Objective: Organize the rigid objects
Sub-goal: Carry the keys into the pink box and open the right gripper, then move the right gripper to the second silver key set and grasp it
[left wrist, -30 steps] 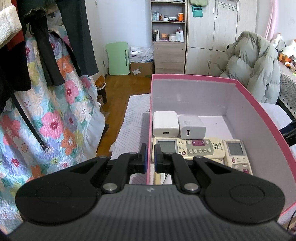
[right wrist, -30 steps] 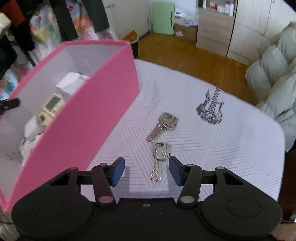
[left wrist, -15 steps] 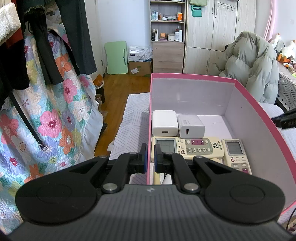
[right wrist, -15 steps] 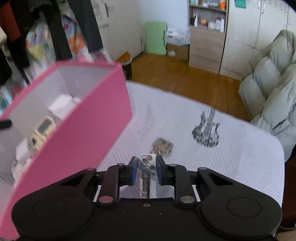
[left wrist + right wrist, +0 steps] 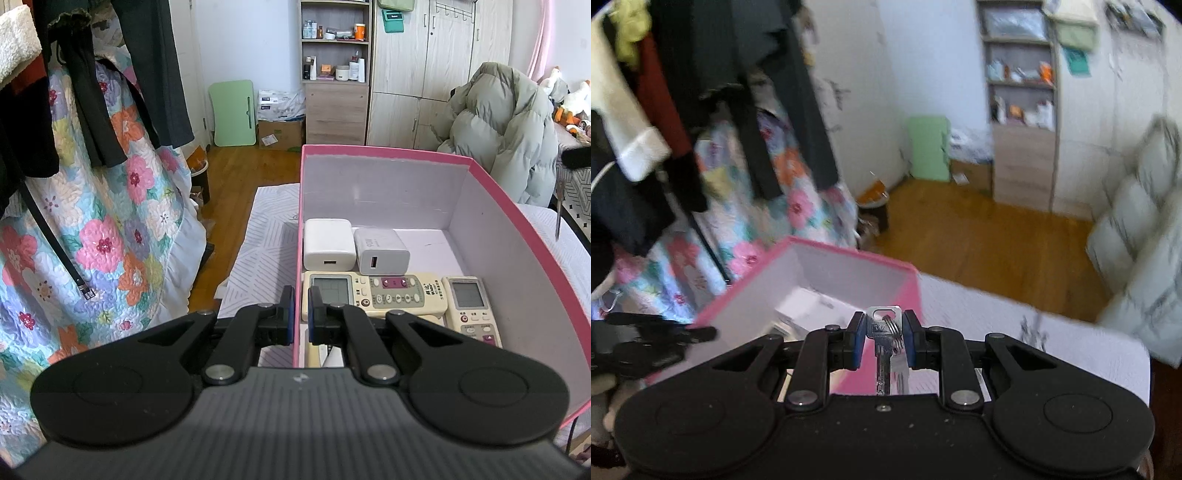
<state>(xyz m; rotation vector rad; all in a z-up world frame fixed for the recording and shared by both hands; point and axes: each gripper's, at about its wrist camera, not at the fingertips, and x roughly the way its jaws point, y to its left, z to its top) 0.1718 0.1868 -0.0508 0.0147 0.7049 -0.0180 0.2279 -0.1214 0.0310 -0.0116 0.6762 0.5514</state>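
On the bench (image 5: pixel 258 236), which is draped in a white cloth with fine grey stripes, stands a tall rectangular cardboard box, pink outside and white inside (image 5: pixel 517 221); the left tongs (image 5: pixel 298 314) are clamped on the near part of its left wall, one blue pad outside the wall and one inside; within the box, along the left side, lie a white square charger block (image 5: pixel 328 244) and, just beside it to the right, a pale grey charger block with a USB port (image 5: pixel 382 252), the two touching or nearly so; nearer the camera lies a cream remote control with a grey screen and coloured buttons (image 5: pixel 373 295), set crosswise, and to its right a smaller cream remote with its own screen (image 5: pixel 471 306), set lengthwise against the right wall; the far right part of the box floor is bare. In the right wrist view, which is blurred, the right tongs (image 5: pixel 885 341) are closed on a bunch of silver metal keys on a ring (image 5: pixel 884 332), the square key head upright between the blue pads and the blades hanging down toward the camera; the keys are held in the air above the near edge of the pink box, clear of the bench; the left tongs show as a dark shape at the left edge of that view, at the box's wall; in the left wrist view the keys dangle at the far right, beyond the box's right wall.
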